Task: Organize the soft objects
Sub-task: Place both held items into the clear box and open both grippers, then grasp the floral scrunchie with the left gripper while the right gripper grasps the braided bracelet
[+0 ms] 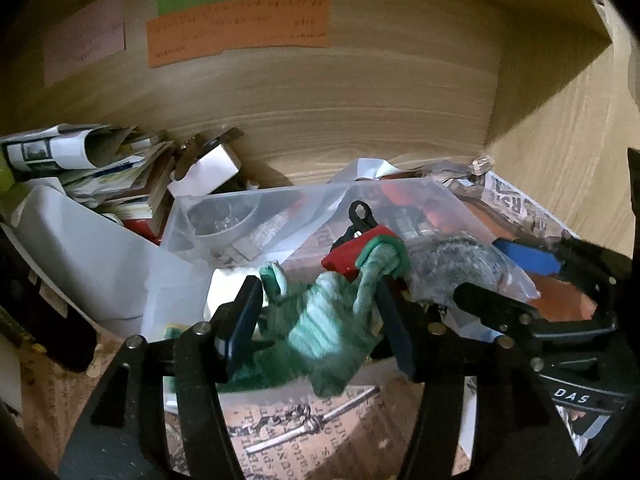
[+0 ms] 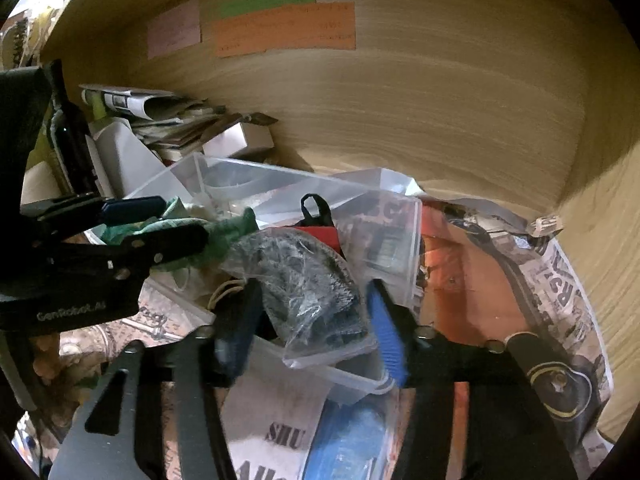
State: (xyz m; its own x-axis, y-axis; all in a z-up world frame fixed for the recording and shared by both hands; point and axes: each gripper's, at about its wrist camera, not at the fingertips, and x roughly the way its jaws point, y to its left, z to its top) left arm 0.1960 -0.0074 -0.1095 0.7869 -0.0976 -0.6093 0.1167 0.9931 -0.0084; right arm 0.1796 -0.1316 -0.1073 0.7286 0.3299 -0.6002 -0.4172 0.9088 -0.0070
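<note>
Grippers, two: left gripper (image 1: 320,312) seemingly (blurred) clamping one green cloth (image 1: 332,320), right gripper (image 2: 312,320) grasping one bagged grey cloth (image 2: 304,280).

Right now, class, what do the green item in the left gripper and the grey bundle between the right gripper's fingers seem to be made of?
Green item: looks like knitted or woven cotton yarn, matte; ribbed stitches and twisted cord ends show.
Grey bundle: fuzzy grey textile, perhaps wool or fleece, inside thin clear plastic film; glossy crinkles catch the light.

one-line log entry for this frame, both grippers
left gripper: around green knit cloth, closure unclear | right gripper: around bagged dark fuzzy item, closure unclear | site: clear plastic bin on wooden shelf
</note>
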